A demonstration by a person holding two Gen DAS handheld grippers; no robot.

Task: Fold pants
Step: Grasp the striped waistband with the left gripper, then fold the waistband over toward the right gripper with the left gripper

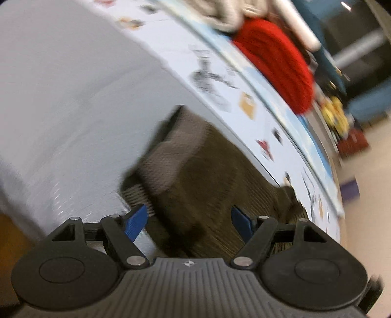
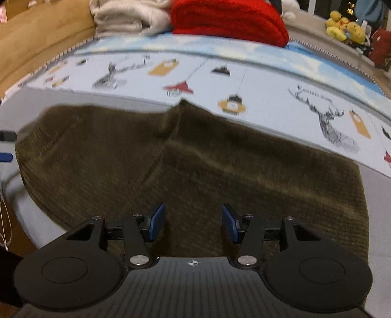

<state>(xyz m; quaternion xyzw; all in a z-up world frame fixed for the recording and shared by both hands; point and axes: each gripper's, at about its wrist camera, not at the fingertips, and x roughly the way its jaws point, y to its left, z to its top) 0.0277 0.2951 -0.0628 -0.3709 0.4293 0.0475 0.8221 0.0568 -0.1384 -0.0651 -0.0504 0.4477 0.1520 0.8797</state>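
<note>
Both jaws spread, pinching nothing: left gripper, right gripper. Just beyond, brown corduroy pants spread on bed. Likely soft, floppy, light; best pinched at hem or waistband edge.

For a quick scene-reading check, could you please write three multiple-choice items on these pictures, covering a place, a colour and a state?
1. Where do the pants lie?
A. on the floor
B. on the bed's pale sheet
C. on top of the red blanket

2. What colour is the folded blanket beside the beige one?
A. red
B. green
C. black

3. How does the right claw stand?
A. clamped on the pants
B. gripping a plush toy
C. open, nothing pinched

Answers:
1 B, the dark olive fabric is spread on the sheet, its far edge on the printed cover.
2 A, it is bright red.
3 C, its blue pads stand apart above the fabric.
</note>
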